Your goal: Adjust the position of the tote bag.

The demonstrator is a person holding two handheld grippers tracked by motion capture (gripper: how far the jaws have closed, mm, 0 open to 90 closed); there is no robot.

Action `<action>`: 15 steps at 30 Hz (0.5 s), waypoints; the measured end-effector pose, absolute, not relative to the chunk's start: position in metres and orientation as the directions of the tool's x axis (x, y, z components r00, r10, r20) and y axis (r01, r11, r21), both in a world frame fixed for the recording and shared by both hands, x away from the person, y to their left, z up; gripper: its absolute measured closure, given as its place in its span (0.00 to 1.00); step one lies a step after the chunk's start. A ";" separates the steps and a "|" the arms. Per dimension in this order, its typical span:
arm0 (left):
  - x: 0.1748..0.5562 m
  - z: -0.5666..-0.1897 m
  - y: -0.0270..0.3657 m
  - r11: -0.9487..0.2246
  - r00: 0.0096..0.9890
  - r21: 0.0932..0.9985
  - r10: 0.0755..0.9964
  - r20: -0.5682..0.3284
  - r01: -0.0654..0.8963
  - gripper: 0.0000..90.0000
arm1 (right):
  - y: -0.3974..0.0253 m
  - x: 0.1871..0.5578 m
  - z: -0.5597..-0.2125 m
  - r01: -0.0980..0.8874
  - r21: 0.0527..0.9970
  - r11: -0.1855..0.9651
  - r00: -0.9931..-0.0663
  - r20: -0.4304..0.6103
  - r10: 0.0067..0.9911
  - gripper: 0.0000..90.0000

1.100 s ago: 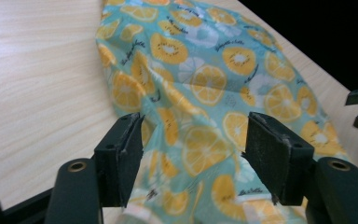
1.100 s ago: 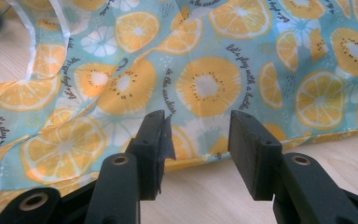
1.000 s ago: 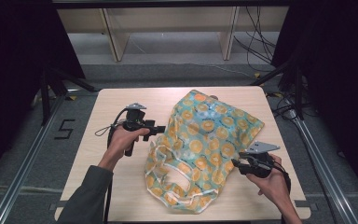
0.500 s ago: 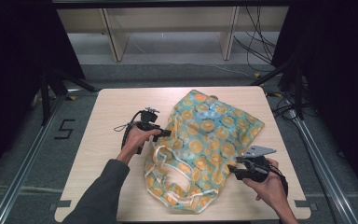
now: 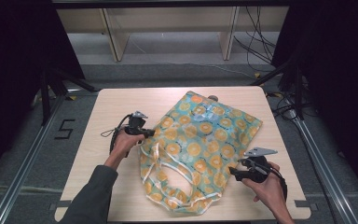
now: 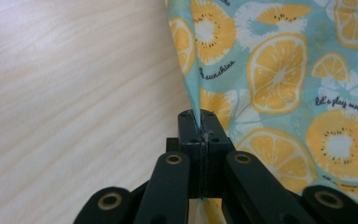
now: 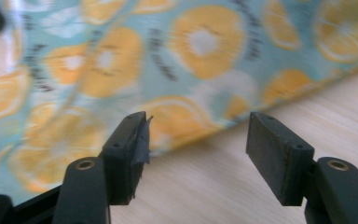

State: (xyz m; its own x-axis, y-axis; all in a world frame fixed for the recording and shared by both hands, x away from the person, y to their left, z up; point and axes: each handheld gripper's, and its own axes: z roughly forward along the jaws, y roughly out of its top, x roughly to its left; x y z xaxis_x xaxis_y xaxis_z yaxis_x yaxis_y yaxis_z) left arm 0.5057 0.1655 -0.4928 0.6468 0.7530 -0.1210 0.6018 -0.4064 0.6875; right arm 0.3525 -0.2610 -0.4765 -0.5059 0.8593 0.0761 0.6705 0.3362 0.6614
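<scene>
A teal cloth bag (image 5: 200, 140) printed with orange citrus slices lies across the middle of the wooden table (image 5: 116, 107), its handles toward the near edge. My left gripper (image 5: 147, 133) sits at the bag's left edge, shut on a fold of that edge; in the left gripper view the bag cloth (image 6: 261, 79) runs up out of the closed jaws of the left gripper (image 6: 200, 122). My right gripper (image 5: 233, 173) is at the bag's right edge, just off the cloth. In the right gripper view the right gripper (image 7: 196, 142) is open, with the bag's edge (image 7: 186, 112) just beyond its fingertips.
The table's bare wood (image 5: 270, 196) shows to the right of the bag and along the left side (image 5: 98, 154). A small dark object (image 5: 212, 98) peeks out behind the bag's far edge. Shelving (image 5: 168, 28) and cables (image 5: 261, 42) stand on the floor beyond the table.
My left gripper has moved right onto the bag's left edge and shut on it. My right gripper has shifted left toward the bag's right edge.
</scene>
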 end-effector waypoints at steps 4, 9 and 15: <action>0.494 -0.500 0.176 -0.359 0.636 0.699 0.752 -0.176 0.619 0.98 | -0.269 0.354 -0.478 0.706 0.653 0.275 -0.470 0.141 0.871 0.42; 0.480 -0.506 0.176 -0.384 0.665 0.692 0.724 -0.186 0.612 0.98 | -0.264 0.359 -0.485 0.725 0.642 0.250 -0.468 0.193 0.862 0.41; 0.460 -0.509 0.169 -0.405 0.701 0.696 0.685 -0.197 0.592 0.98 | -0.261 0.375 -0.494 0.732 0.629 0.262 -0.433 0.132 0.892 0.43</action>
State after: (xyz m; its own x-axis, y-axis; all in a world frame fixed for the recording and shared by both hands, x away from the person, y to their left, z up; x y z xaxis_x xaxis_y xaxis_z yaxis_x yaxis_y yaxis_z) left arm 0.4598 0.1690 -0.5091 0.7010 0.6854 -0.1970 0.5921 -0.4054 0.6965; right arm 0.3749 -0.2609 -0.4941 -0.4327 0.8918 0.1320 0.7317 0.2619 0.6293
